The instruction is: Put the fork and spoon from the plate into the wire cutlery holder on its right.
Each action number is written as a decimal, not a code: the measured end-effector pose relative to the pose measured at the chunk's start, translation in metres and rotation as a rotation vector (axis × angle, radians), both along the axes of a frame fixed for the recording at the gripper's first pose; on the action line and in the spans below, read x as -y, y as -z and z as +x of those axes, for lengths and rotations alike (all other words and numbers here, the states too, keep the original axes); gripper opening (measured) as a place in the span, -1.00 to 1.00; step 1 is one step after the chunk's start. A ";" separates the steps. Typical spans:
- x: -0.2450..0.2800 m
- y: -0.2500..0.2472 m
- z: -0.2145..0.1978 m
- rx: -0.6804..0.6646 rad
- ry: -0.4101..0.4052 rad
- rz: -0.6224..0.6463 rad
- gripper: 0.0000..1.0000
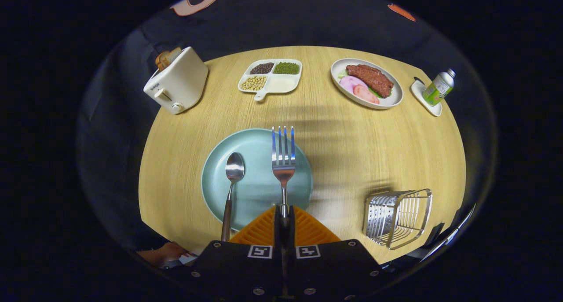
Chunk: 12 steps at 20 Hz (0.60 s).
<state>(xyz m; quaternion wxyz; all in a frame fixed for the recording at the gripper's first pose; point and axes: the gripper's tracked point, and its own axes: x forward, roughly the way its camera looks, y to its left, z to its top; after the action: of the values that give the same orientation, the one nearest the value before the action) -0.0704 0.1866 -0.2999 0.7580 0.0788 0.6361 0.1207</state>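
Note:
My gripper [283, 218] is shut on the handle of a steel fork [283, 156]. The fork sticks out straight ahead of the fingers, tines pointing away, above the pale blue plate [255, 192]. A steel spoon with a dark handle [232, 178] lies on the plate to the left of the fork, bowl pointing away, its handle reaching over the near rim. The wire cutlery holder [398, 216] stands on the wooden table to the right of the plate and of the fingers.
Beyond the plate stand a white toaster with bread [178, 79] at the far left, a divided dish of beans [270, 77] in the middle, a plate of meat [367, 82] and a small bottle on a white saucer [437, 88] at the far right. A hand [165, 253] shows near left.

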 end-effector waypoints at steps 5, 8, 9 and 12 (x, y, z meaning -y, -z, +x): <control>0.045 -0.018 -0.004 0.033 0.079 -0.015 -0.90; 0.071 -0.029 -0.012 0.043 0.101 -0.029 -0.90; 0.079 -0.034 -0.016 0.040 0.112 -0.027 -0.90; 0.114 -0.035 -0.026 0.043 0.115 -0.082 -0.90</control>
<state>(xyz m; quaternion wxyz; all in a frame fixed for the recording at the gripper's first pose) -0.0966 0.0727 -0.2645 0.7799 0.0817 0.6183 0.0525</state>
